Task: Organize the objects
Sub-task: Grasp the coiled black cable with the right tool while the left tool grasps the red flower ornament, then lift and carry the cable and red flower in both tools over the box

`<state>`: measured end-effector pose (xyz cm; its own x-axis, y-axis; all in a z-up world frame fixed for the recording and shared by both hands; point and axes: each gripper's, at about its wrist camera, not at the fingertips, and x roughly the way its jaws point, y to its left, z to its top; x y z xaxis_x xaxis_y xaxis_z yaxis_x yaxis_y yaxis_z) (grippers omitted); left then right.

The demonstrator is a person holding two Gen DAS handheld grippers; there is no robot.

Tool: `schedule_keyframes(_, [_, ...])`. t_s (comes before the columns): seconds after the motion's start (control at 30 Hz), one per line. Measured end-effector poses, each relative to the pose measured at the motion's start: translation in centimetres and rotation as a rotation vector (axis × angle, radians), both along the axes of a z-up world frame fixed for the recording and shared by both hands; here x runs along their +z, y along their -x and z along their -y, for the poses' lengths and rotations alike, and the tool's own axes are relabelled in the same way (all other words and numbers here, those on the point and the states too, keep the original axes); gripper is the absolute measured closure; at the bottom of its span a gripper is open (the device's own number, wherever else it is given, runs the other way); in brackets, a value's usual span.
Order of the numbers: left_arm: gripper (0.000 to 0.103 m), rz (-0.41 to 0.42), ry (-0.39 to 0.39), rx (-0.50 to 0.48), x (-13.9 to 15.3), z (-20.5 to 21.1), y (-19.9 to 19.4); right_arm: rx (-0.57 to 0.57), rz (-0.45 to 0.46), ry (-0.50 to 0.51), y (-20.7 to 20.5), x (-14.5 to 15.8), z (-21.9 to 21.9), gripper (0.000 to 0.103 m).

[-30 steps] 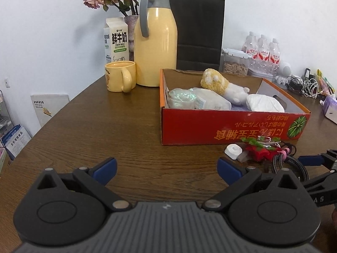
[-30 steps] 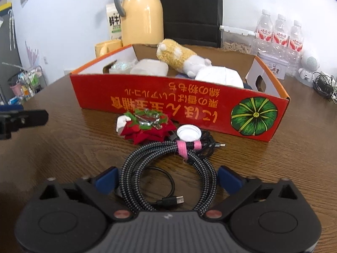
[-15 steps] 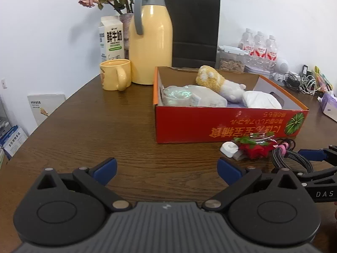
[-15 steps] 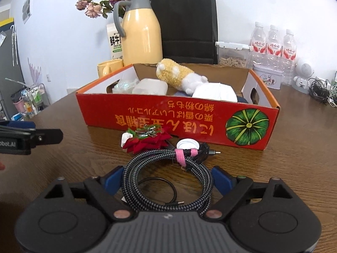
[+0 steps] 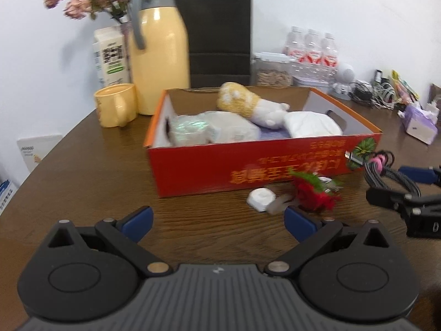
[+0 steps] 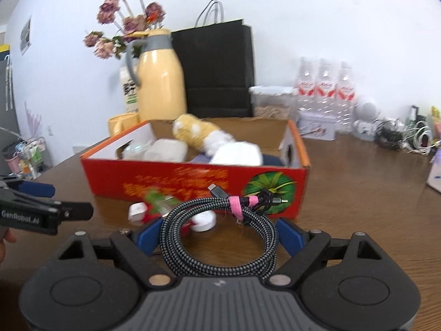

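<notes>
My right tongs (image 6: 220, 233) clamp the coiled cable (image 6: 220, 237) just before the red box (image 6: 193, 182), while my left tongs (image 5: 217, 219) gape over the table (image 5: 82, 182).

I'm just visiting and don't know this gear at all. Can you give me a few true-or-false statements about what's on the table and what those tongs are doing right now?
1. The right tongs grip a braided cable coil. True.
2. The left tongs hold the red flower ornament. False: they are open and hold nothing; the ornament lies on the table.
3. A yellow-and-white plush toy lies inside the red box. True.
4. The yellow mug sits inside the box. False: it stands on the table beside the yellow jug.
5. A pink tie binds the coil. True.
</notes>
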<state>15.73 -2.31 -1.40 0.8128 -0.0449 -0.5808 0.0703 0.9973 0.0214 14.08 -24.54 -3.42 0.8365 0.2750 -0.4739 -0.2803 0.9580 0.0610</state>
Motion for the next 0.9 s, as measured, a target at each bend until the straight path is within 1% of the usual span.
schedule_keyframes(0.2, [0.000, -0.003, -0.030, -0.076, -0.4, 3.6, -1.6, -0.031, 0.040, 0.025, -0.5, 0.6, 2.3, 0.016])
schedule_keyframes(0.37, [0.000, -0.006, -0.057, -0.147, -0.9, 6.9, -2.9, -0.040, 0.053, -0.007, -0.8, 0.5, 3.6, 0.016])
schedule_keyframes(0.5, [0.000, -0.006, -0.082, -0.165, -1.6, 8.8, -3.9, -0.029, 0.055, -0.022, -0.9, 0.3, 3.9, 0.016])
schedule_keyframes(0.63, [0.000, -0.001, -0.070, -0.165, -2.1, 9.3, -4.3, -0.026, 0.057, -0.035, -0.8, 0.3, 3.9, 0.016])
schedule_keyframes(0.67, [0.004, -0.002, -0.063, -0.170, -2.2, 9.3, -4.3, -0.027, 0.058, -0.038, -0.7, 0.2, 3.9, 0.016])
schedule_keyframes(0.73, [0.017, 0.003, -0.047, -0.176, -2.3, 9.2, -4.3, -0.025, 0.059, -0.038, -0.7, 0.2, 3.8, 0.016])
schedule_keyframes(0.8, [0.041, -0.008, -0.022, -0.188, -2.5, 9.0, -4.5, -0.022, 0.062, -0.034, -0.7, 0.1, 3.8, 0.016])
schedule_keyframes(0.83, [0.049, -0.017, -0.008, -0.198, -2.6, 8.9, -4.6, -0.023, 0.063, -0.032, -0.7, 0.1, 3.7, 0.016])
schedule_keyframes(0.87, [0.060, -0.030, 0.007, -0.208, -2.8, 8.8, -4.7, -0.023, 0.063, -0.030, -0.6, 0.1, 3.7, 0.016])
schedule_keyframes(0.9, [0.061, -0.031, 0.025, -0.210, -2.8, 8.6, -4.8, -0.023, 0.063, -0.029, -0.6, 0.1, 3.6, 0.016])
